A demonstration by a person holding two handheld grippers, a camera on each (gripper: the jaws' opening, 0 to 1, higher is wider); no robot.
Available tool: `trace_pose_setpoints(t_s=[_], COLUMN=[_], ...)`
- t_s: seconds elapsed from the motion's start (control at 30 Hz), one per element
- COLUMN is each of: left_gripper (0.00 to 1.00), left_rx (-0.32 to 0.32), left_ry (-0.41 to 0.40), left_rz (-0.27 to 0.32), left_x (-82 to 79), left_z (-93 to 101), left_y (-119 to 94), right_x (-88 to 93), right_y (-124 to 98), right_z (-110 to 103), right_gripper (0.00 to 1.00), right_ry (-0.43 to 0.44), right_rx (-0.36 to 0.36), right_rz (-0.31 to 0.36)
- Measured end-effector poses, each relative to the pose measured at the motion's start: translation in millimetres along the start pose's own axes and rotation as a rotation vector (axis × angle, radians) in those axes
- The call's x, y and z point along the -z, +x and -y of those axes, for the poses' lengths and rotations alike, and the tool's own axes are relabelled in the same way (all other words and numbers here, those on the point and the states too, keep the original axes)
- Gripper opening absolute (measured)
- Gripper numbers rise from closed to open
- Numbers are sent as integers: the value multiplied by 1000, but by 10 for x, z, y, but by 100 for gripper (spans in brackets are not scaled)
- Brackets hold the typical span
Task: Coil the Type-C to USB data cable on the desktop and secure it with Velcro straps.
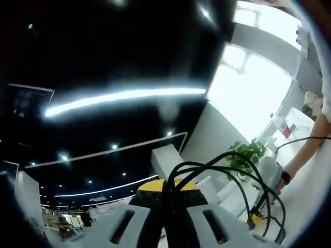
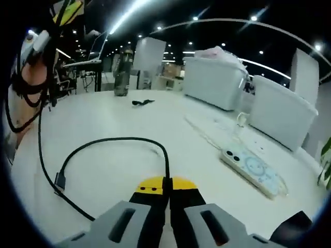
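Observation:
The black data cable [image 1: 227,165] is gathered in several loops that rise out of my left gripper [image 1: 168,188], which is shut on it with its yellow tips together; this view points up at the ceiling. In the right gripper view the cable [image 2: 103,142] arcs over the white desktop [image 2: 119,170], and my right gripper [image 2: 166,186] is shut on it. One connector [image 2: 59,181] lies loose on the desk at the left. Another strand climbs to the coils by a hand [image 2: 23,88] at the upper left. A black Velcro strap [image 2: 142,102] lies farther back on the desk.
A phone in a patterned case [image 2: 253,168] lies to the right with a thin white cable [image 2: 207,137] beside it. Two white bins [image 2: 214,77] [image 2: 282,111] stand behind, and a dark bottle [image 2: 121,77] at the back. A potted plant [image 1: 248,152] and a person's hand [image 1: 289,170] are at the right.

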State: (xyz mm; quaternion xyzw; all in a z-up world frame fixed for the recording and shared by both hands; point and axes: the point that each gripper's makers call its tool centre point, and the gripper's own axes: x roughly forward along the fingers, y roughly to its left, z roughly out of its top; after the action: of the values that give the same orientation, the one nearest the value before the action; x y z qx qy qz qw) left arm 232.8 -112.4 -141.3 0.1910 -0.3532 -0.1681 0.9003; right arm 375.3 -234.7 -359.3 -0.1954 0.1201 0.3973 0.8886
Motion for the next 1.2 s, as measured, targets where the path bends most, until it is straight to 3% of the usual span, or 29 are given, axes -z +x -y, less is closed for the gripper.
trace_pose_setpoints(t_s=[0.1, 0.23, 0.3, 0.37, 0.43, 0.57, 0.77, 1.03, 1.1, 1.2], left_gripper=[5, 5, 5, 6, 6, 6, 8, 19, 19, 11], left_rx=[62, 134, 177, 169, 204, 225, 174, 158, 175, 197], left_ry=[-68, -100, -60, -23, 24, 42, 122, 109, 84, 111], left_rz=[-27, -70, -92, -109, -132, -149, -174, -197, -193, -199], left_x=[111, 251, 338, 397, 479, 558, 623, 692, 688, 694], left_z=[124, 285, 411, 438, 516, 582, 491, 414, 443, 479], left_y=[14, 41, 50, 52, 50, 59, 65, 68, 67, 53], right_x=[-261, -551, -762, -939, -1086, -1295, -1368, -1428, -1412, -1384], right_y=[-129, -318, -459, -579, -687, -865, -952, -1035, -1039, -1006], right_z=[152, 196, 148, 59, -61, -252, -434, -682, -760, -760], right_gripper=[1, 1, 1, 1, 1, 1, 1, 1, 1, 2], right_ry=[-59, -135, -224, -285, -281, -268, -265, -287, -276, -252], right_rx=[84, 152, 192, 206, 181, 114, 29, -96, -150, -166], right_rz=[95, 197, 263, 330, 403, 511, 556, 602, 598, 591])
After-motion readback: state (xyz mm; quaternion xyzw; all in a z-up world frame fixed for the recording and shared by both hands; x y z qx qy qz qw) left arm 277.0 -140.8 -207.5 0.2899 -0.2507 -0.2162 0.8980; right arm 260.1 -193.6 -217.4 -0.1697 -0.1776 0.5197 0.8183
